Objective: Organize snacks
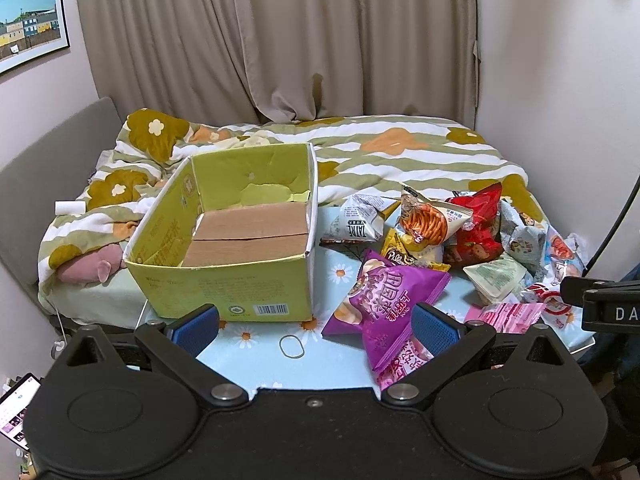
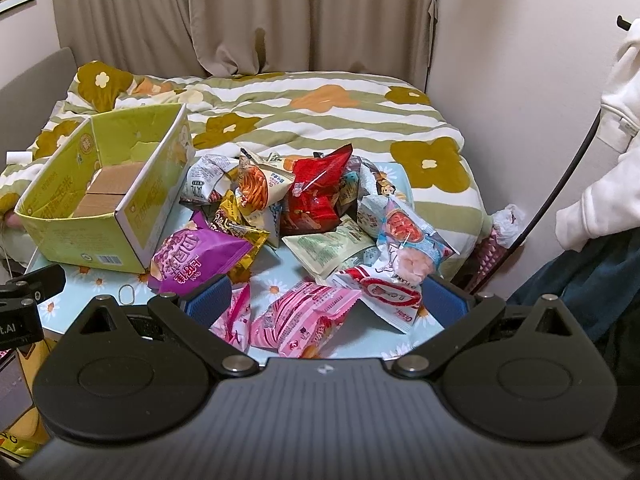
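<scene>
A green cardboard box (image 1: 224, 248) was seen open on the flowered table (image 1: 340, 344), with nothing inside but its brown bottom flaps. Snack packets (image 2: 320, 216) were heaped just beside it. "Pillows" was read on a yellow bag (image 1: 400, 258). The left gripper (image 1: 316, 330) and the right gripper (image 2: 326, 304) were held spread wide, gripping nothing.

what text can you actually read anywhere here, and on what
"TATAE", roughly, upside down: white packet
"Pillows", partly covered: gold packet
"FLAKE", upside down: red and white packet
"DA", cut off by the frame edge: right gripper
"t.AI", cut off: left gripper
Large Chinese characters: purple bag, not transcribed
Barcode digits and side print: green box, too small to read
</scene>
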